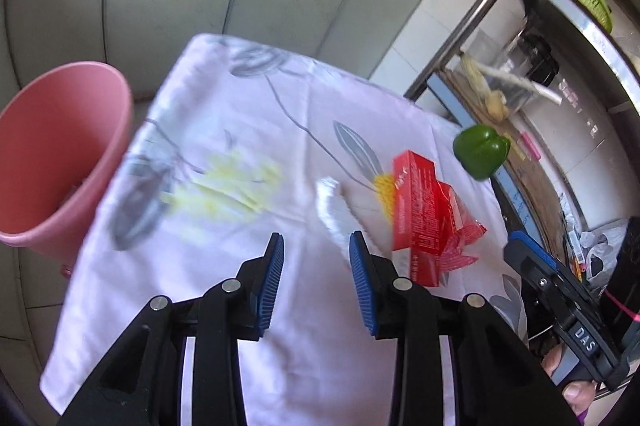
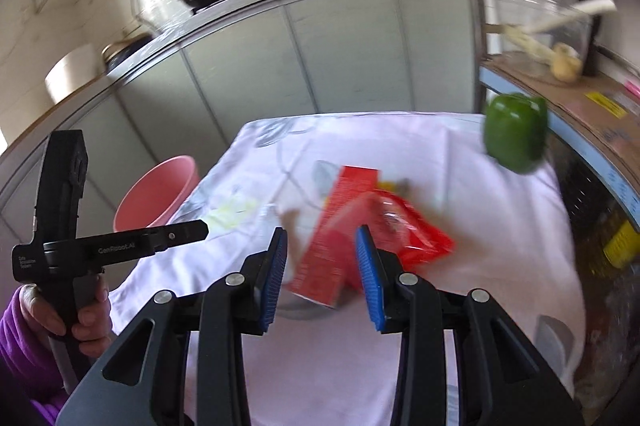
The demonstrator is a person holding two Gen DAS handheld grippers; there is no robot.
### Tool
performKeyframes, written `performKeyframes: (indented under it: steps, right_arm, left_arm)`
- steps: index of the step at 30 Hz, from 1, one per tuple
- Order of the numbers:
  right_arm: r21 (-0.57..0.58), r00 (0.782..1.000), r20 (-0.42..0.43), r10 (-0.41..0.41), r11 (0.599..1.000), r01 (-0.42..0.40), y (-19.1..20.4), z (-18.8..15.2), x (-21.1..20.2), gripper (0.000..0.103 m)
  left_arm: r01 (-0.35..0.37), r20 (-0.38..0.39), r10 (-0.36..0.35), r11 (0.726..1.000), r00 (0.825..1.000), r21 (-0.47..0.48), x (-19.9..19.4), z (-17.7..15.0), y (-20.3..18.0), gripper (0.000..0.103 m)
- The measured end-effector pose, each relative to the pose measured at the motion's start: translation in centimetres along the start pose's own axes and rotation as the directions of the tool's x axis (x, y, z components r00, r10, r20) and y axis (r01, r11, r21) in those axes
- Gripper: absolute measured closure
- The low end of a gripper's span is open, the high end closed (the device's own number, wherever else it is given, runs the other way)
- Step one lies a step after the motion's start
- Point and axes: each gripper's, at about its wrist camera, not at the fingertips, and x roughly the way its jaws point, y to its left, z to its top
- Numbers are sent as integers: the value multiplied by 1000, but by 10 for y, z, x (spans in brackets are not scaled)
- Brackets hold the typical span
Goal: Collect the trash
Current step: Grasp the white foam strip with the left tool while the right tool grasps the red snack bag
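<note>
- While both views smear with blur, I can still place the surroundings: a pink bucket [image 1: 60, 154] stands off the left edge of the cloth-covered counter [image 1: 224, 266], and a green bell pepper [image 1: 481, 150] sits at the far right corner beside a steel rack.
- Pans rest on the long cabinet top behind the counter, and a clear bowl with pale vegetables sits on cardboard to the right.
- Nothing blocks my left tool [image 1: 316, 254]; its blue pads stand spread with only cloth between them, above the counter.
- My right tool [image 2: 322, 250] is likewise spread, empty, hovering just short of the red box [image 2: 340, 234].
- From the right wrist I see the left tool's black body and a purple-sleeved hand [image 2: 72, 314] gripping its handle at lower left.
- Hard to read: a yellowish scatter [image 1: 228, 186] on the cloth, possibly vegetable scraps or just a printed flower.
- A white crumpled strip [image 1: 334, 214] lies just beside the left tool's right pad.
- The trash itself: a red carton with white print, lying tilted mid-counter, touching a crinkled red wrapper [image 1: 460, 238] on its right.
</note>
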Motion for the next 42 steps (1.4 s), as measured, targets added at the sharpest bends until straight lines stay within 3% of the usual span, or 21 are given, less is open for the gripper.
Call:
performKeyframes:
  steps: [6,14,15,16,17,23,25,37,42]
  right_arm:
    - [48,1000,13,-13,999,13,-25,-8,-9,67]
    - [74,1000,13,-15,997,14,-44,-12,-11,66]
    - [81,1000,10,-14,997,13,-48,-13,-10,65]
    - [91,1000,7,-13,996,12,-52,-14,-10,57]
    - [98,1000,6,-10,995,9,-55,-14,-9,52]
    - [156,1000,-19,10,988,-7,-78,-14,1,52]
    - [186,999,-30,26,982,-20,-86,-13,7,52]
    - [237,989,-116,92,970,-62,-98,-4,53,52]
    - [216,991,-106,82,975,-58,-90,-4,59,52]
  left_arm:
    - [-10,-105,5,999,994,-51,40,10,-23,68]
    - [-130,-170,117,989,978,-65,76,20,-36,68]
    - [-147,-177,134,987,975,-64,80,20,-37,68]
    - [-157,-182,144,986,973,-63,82,20,-38,68]
    - [-168,-179,154,984,972,-61,84,20,-39,68]
    - [-192,-158,186,981,970,-22,90,19,-51,66]
    - [-198,-140,195,980,971,-3,88,16,-51,72]
    - [-115,-73,115,993,991,3,60,8,-35,76]
    - [-113,-39,114,994,993,8,46,6,-29,76]
